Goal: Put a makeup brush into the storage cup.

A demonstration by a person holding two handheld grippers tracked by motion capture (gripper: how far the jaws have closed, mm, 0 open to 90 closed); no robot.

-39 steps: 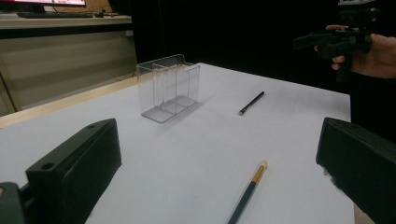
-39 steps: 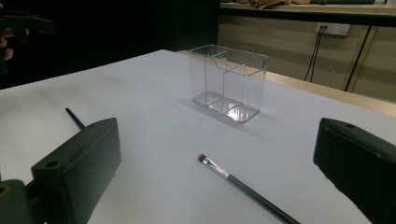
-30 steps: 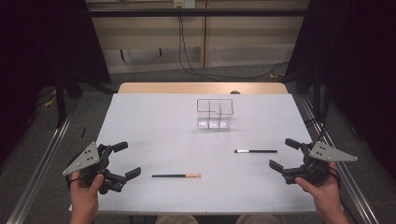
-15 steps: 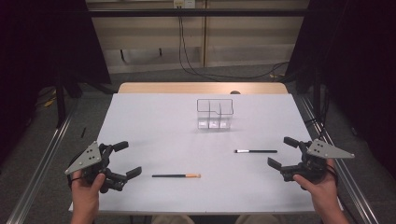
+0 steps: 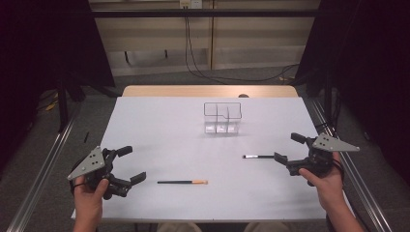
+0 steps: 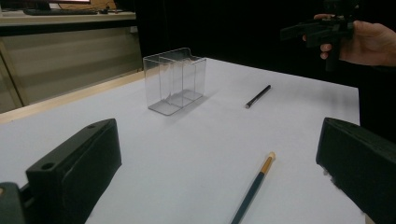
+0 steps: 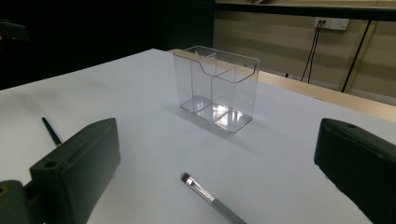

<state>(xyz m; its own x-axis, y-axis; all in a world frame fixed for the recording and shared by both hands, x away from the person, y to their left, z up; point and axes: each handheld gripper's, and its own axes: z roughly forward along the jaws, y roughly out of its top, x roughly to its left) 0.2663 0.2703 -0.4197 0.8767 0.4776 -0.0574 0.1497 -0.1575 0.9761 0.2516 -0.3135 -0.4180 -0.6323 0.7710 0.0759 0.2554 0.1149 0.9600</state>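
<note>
Now, the biggest thing is the white bench (image 5: 159,121), and on its far middle stands a clear plastic box (image 5: 222,117) with little rooms inside, open at the top. It looks light and hard, and I think it could slide or tip if bumped, so it is best left alone. Next come the two tools. The left hand-held gripper (image 5: 131,166) sits low at the near left corner with its two black jaws spread wide and nothing between them. The right hand-held gripper (image 5: 289,149) is at the right edge, jaws also wide apart and empty. Then the small things. A dark brush with an orange end (image 5: 183,182) lies flat on the bench near the front, just to the right of the left hand-held gripper; in the left gripper view it (image 6: 254,186) lies between the jaws, farther off. It looks thin, stiff and very light, and it may roll, so I would pinch it around the middle of its dark stick. A smaller black brush (image 5: 258,156) with a silvery neck lies flat just beside the right hand-held gripper, its tip pointing away; the right gripper view shows its bristle end (image 7: 189,179) close by. It too looks light and slippery, so hold the stick, not the soft hairs.
</note>
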